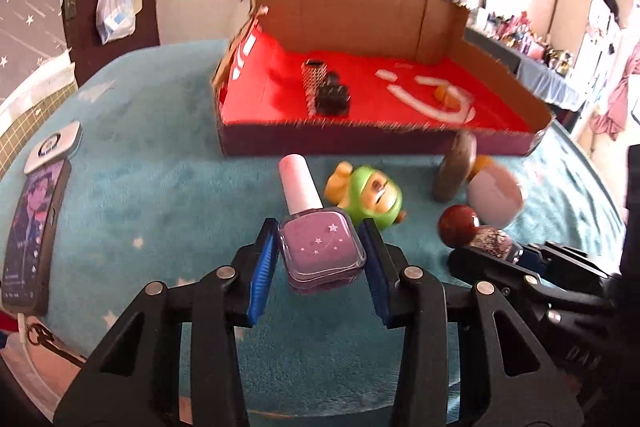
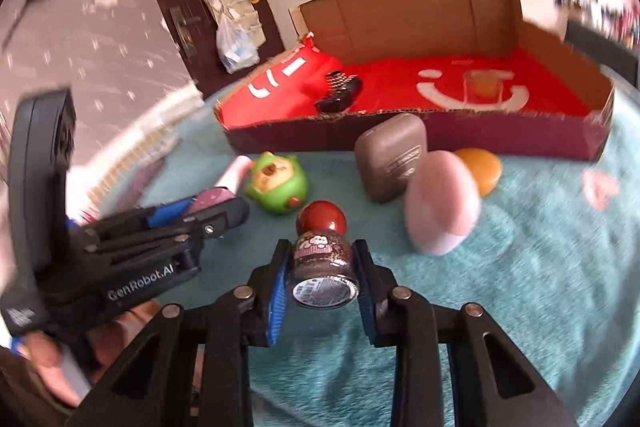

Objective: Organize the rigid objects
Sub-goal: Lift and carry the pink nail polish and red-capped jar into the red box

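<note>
My left gripper (image 1: 320,263) is shut on a square purple nail polish bottle (image 1: 322,247) with a pale pink cap, its blue pads against both sides. My right gripper (image 2: 322,267) is shut on a small glittery bottle (image 2: 320,251) with a round red cap, held just above the teal blanket (image 2: 520,287). Each gripper shows in the other's view, the right gripper (image 1: 500,247) low at the right, the left gripper (image 2: 216,207) at the left. Ahead stands a cardboard box (image 1: 360,141) with a red lining.
A green toy figure (image 2: 276,187), a grey-brown case (image 2: 390,159), a pink egg-shaped thing (image 2: 442,203) and an orange disc (image 2: 480,169) lie before the box. Inside the box are a black item (image 1: 330,95) and a small glass (image 2: 482,87). A phone (image 1: 32,239) lies far left.
</note>
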Demonstrator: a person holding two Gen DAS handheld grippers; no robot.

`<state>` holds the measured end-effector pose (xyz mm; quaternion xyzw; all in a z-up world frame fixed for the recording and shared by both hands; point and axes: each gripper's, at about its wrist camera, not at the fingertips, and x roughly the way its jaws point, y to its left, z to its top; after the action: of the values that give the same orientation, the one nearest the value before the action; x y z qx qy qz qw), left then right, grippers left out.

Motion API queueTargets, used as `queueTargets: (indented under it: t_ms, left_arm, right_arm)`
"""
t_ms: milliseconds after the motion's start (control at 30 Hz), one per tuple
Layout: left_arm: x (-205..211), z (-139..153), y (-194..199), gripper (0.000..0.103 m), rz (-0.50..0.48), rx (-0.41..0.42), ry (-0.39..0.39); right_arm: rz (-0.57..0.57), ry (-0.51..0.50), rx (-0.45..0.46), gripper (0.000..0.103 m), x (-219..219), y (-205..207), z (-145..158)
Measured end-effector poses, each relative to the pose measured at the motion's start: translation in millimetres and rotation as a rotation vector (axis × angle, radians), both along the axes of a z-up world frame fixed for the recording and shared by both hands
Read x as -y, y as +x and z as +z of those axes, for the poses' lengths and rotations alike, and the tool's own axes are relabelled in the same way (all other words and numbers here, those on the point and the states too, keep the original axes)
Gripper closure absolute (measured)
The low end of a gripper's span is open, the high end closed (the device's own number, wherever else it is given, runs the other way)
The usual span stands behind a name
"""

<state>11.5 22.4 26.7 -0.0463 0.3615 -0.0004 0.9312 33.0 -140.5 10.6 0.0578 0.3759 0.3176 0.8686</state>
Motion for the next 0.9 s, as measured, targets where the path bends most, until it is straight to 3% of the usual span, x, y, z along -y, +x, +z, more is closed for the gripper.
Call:
queueTargets:
  t_ms: [200, 533, 900]
  left_arm:
    - [1, 18, -4, 0.064, -0.039, 0.051, -0.019]
    - [6, 43, -4, 0.064, -0.093, 0.127, -0.032]
    - [4, 57, 1, 0.064, -0.119, 0.161, -0.059]
  right_arm:
    - [0.013, 0.094, -0.003, 0.070, 9, 1, 22]
    - [0.013, 0.115, 0.089, 0.070, 15, -1, 60]
    - [0.003, 0.118, 0.111, 0.070, 18, -2, 69]
